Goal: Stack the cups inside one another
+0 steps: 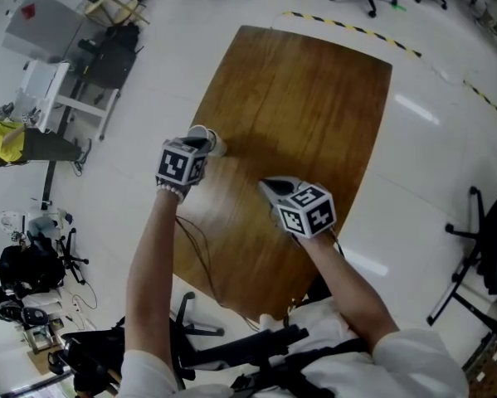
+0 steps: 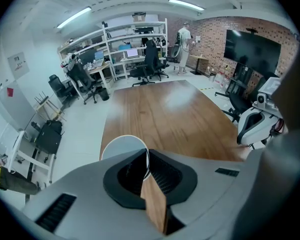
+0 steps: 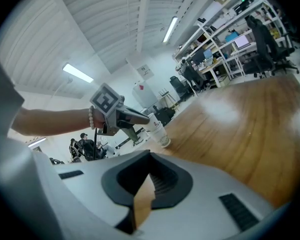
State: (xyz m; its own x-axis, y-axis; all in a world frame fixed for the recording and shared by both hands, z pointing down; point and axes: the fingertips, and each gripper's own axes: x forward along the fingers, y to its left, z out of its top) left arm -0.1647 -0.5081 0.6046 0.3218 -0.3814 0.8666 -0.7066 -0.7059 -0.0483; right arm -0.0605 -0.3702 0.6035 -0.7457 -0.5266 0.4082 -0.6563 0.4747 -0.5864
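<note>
A white paper cup stands at the left edge of the wooden table. My left gripper points steeply down and is shut on its rim; the rim shows between the closed jaws. The right gripper view shows this cup sitting in a second white cup that rests on the table, with the left gripper clamped on top. My right gripper hovers over the table's middle, to the right of the cups. Its jaws stand together with nothing between them.
Shelving with monitors and office chairs stand beyond the table's far end. A white-and-black chair stands by the table's right side. Black-and-yellow tape marks the floor. A grey cart is at the left.
</note>
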